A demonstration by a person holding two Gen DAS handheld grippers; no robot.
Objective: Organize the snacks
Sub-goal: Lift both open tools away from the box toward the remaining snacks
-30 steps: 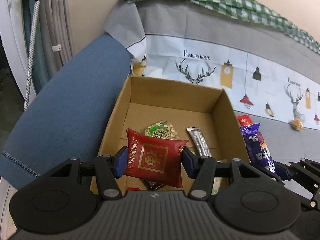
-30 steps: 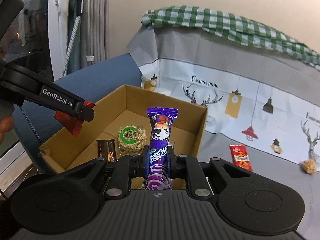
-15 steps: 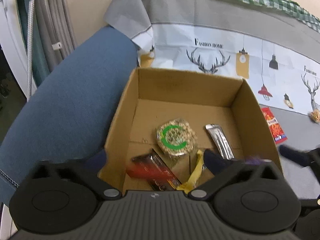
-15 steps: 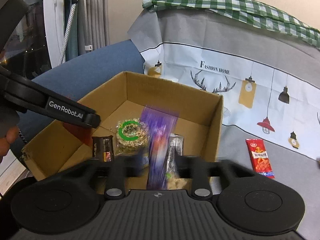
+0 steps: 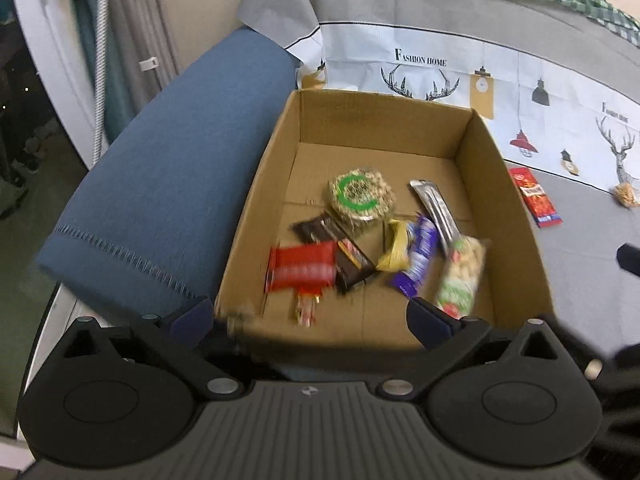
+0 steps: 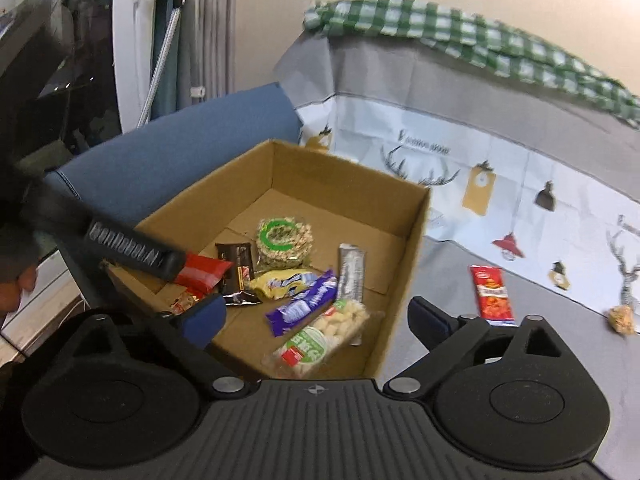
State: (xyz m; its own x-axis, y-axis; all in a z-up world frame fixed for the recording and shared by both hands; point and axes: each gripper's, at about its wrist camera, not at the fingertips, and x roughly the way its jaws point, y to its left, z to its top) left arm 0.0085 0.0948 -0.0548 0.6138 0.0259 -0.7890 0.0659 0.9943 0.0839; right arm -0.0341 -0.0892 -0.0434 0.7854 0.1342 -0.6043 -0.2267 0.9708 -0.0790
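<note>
both hand-held grippers wide, empty, 8 snacks in box (image 5: 472, 128), 2 outside

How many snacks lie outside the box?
2: a red packet on the cloth just right of the box, and a small tan snack farther right. Others may lie out of frame.

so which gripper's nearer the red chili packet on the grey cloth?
Right. The right gripper straddles the box's right wall, just beside the red packet. The left gripper sits over the box's near-left corner.
</note>
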